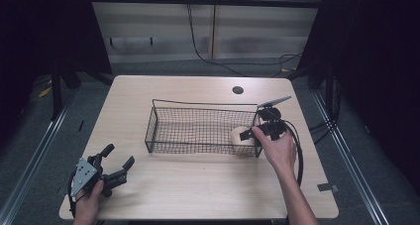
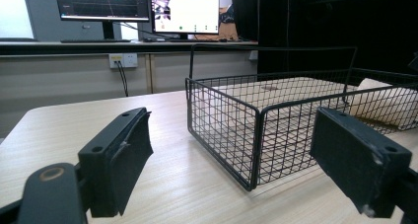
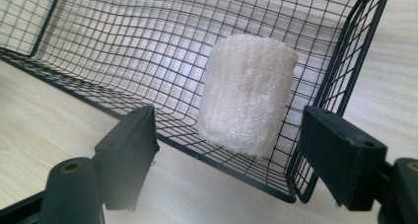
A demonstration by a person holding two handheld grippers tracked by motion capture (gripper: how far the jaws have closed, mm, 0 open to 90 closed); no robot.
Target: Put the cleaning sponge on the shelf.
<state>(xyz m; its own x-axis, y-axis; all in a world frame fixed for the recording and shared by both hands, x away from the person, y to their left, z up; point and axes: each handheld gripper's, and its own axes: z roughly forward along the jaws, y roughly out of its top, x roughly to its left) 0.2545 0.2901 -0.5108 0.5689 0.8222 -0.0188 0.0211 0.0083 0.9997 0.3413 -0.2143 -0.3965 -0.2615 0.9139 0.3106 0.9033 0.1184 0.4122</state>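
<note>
While the left tongs (image 1: 115,161) rest wide and empty on the bench (image 1: 198,185) at 7 o'clock, the right tongs (image 1: 258,130) hang at 3 o'clock over the basket's (image 1: 198,131) right end, parted and gripping nothing. Beyond their jaws, the roll (image 3: 249,98) stands on end in the basket's right corner, clear of both pads. Risk, as I judge it: a low pull-away could snag the wire rim and drag the basket, or tip the roll.
</note>
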